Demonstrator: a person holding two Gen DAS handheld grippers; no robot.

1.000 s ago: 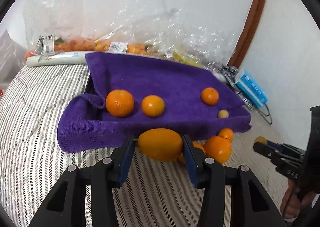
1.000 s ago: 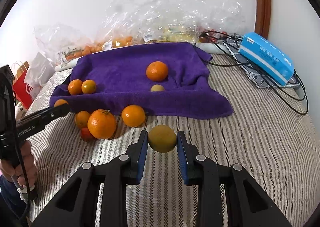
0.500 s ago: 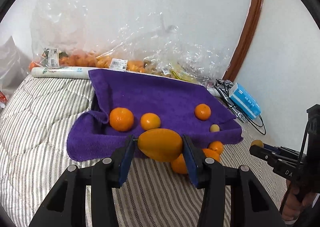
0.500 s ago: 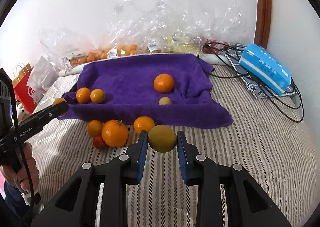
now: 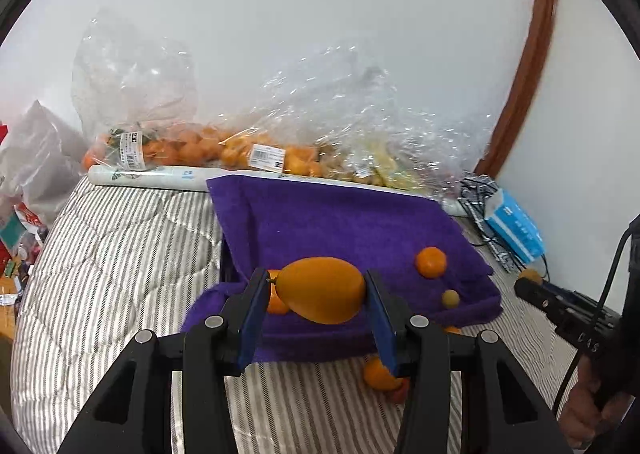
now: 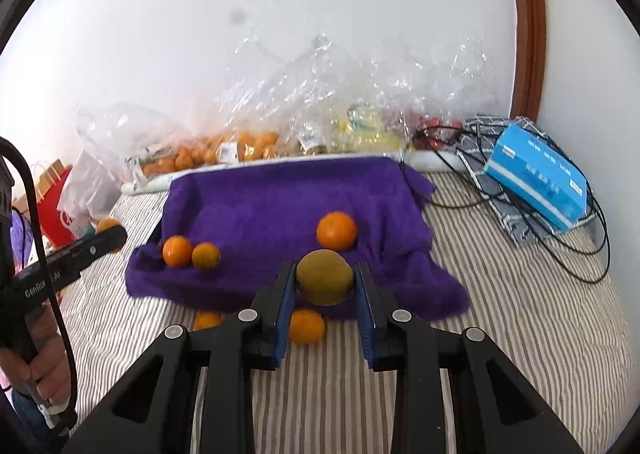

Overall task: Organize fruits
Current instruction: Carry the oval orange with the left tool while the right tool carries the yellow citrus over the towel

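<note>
Striped bed (image 6: 500, 318): purple towel (image 6: 280, 210), oranges (image 6: 306, 326)

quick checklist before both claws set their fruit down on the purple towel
1. Left claw grip: ok. The oval orange fruit sits between both blue pads.
2. Right claw grip: ok. The round yellow-green fruit is clamped between the pads.
3. Free space on the purple towel: ok. Its rear and middle are bare; three oranges and one small yellowish fruit lie toward the front.
4. Claws clear of each other: ok. Each shows at the far edge of the other's view.
5. Loose oranges on the striped cover in front of the towel: not ok, still to be sorted.
6. Towel lies flat: cannot tell; something dark shows under its left edge.
</note>
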